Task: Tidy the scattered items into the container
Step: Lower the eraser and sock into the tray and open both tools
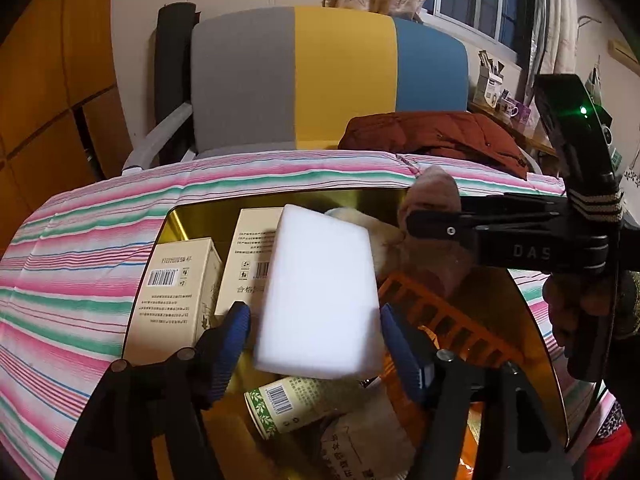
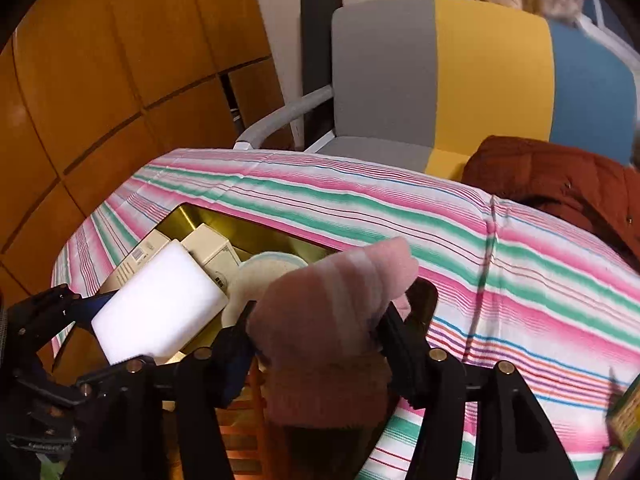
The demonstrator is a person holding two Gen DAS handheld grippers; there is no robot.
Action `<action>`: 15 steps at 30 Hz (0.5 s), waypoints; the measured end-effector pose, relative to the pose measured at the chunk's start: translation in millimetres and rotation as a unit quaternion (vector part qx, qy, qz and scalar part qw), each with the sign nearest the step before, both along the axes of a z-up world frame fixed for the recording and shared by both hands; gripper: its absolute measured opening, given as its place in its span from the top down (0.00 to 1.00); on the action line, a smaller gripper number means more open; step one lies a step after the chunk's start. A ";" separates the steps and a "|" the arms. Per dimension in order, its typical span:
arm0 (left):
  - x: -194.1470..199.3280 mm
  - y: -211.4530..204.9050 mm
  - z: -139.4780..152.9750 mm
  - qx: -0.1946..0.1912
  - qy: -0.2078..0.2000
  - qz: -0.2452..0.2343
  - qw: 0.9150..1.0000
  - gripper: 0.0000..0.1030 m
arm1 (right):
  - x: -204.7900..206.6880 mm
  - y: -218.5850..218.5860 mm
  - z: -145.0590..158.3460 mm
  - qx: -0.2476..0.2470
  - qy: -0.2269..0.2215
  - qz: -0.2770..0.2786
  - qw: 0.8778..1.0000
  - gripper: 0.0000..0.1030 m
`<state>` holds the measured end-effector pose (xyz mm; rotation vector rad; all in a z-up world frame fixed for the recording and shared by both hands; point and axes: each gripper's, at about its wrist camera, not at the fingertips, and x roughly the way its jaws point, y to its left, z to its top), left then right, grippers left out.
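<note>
Looking at how full the gold container (image 1: 188, 220) already is, most of the tidying seems done: two cream boxes (image 1: 180, 280), a paper cup (image 1: 288, 404), an orange basket (image 1: 440, 320) and some soft stuff are all inside it. Two items look to be going in right now. The left claw (image 1: 316, 344) has its blue fingers (image 1: 234, 332) spread either side of a white sponge block (image 1: 320, 292), which sits tilted over the bin; I can't tell if the pads actually press on it, looks loose to me. The right claw (image 2: 328, 320) straddles a pink knit hat (image 2: 332, 320) right at the container's near-right edge, jaws parted around it, contact unclear too, so my guess is both things are being let go. What's left: over in the right wrist view there's a greenish box (image 2: 626, 416) at the far right on the striped cloth (image 2: 520, 280), probably still to collect. Room-wise the bin is getting crowded and the two claws sit close together over it, while the striped bench to the right is wide open.
</note>
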<state>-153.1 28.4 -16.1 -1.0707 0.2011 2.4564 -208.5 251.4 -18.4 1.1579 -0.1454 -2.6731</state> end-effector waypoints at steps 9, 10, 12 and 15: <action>17.9 -12.4 14.4 0.006 0.040 0.031 0.999 0.32 | 15.7 11.3 9.5 -0.047 0.017 -0.018 0.999 0.28; 19.9 -12.7 15.8 0.008 0.042 0.034 0.999 0.32 | 19.5 13.9 10.9 -0.053 0.020 -0.022 0.998 0.28; 27.2 -13.7 19.6 0.016 0.050 0.037 0.998 0.32 | 29.3 18.7 14.0 -0.068 0.029 -0.032 0.997 0.28; 41.2 -11.9 29.5 0.017 0.075 0.038 0.996 0.32 | 45.8 26.7 16.2 -0.081 0.040 -0.049 0.995 0.26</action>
